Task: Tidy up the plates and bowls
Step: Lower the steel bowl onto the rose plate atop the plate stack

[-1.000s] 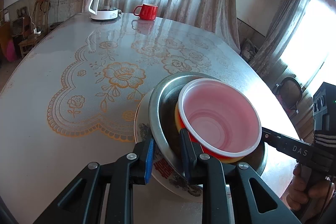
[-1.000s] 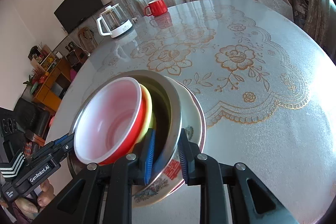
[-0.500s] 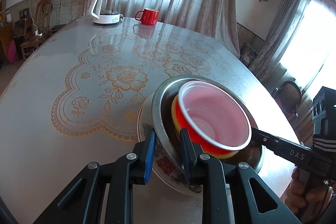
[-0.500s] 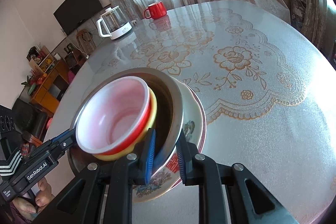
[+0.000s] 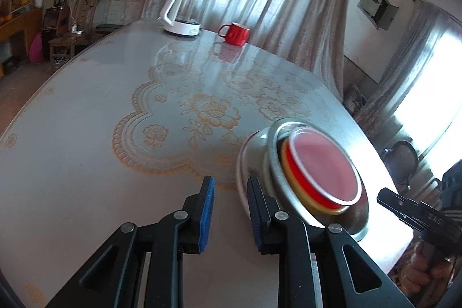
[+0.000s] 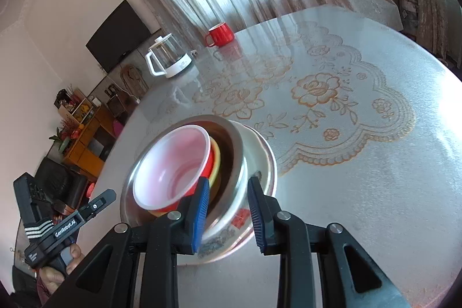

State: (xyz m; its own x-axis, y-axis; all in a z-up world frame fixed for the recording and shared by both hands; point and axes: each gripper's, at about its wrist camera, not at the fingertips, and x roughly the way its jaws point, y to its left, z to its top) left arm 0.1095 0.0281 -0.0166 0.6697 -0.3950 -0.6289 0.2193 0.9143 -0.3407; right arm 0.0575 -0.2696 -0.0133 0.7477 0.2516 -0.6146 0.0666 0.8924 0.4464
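Note:
A stack stands on the table: a red bowl with a pale pink inside [image 5: 324, 166] [image 6: 173, 169] in a yellow bowl [image 6: 215, 160], in a steel bowl [image 5: 275, 160] [image 6: 235, 143], on a white patterned plate [image 5: 245, 160] [image 6: 260, 152]. My left gripper [image 5: 229, 192] is open, drawn back to the left of the stack and apart from it. My right gripper [image 6: 226, 197] is open, its jaws astride the rims of the steel bowl and plate. Each view also shows the other gripper held in a hand at its edge.
A white-based glass kettle [image 5: 182, 15] [image 6: 167, 59] and a red mug [image 5: 235, 33] [image 6: 221, 35] stand at the far side of the round table [image 5: 86, 134] [image 6: 375, 163] with its orange lace pattern. Curtains, a TV and shelves lie beyond.
Both grippers have opened and let go of the stack's rims. The left gripper has pulled back and swung left. The stack has settled on the table.

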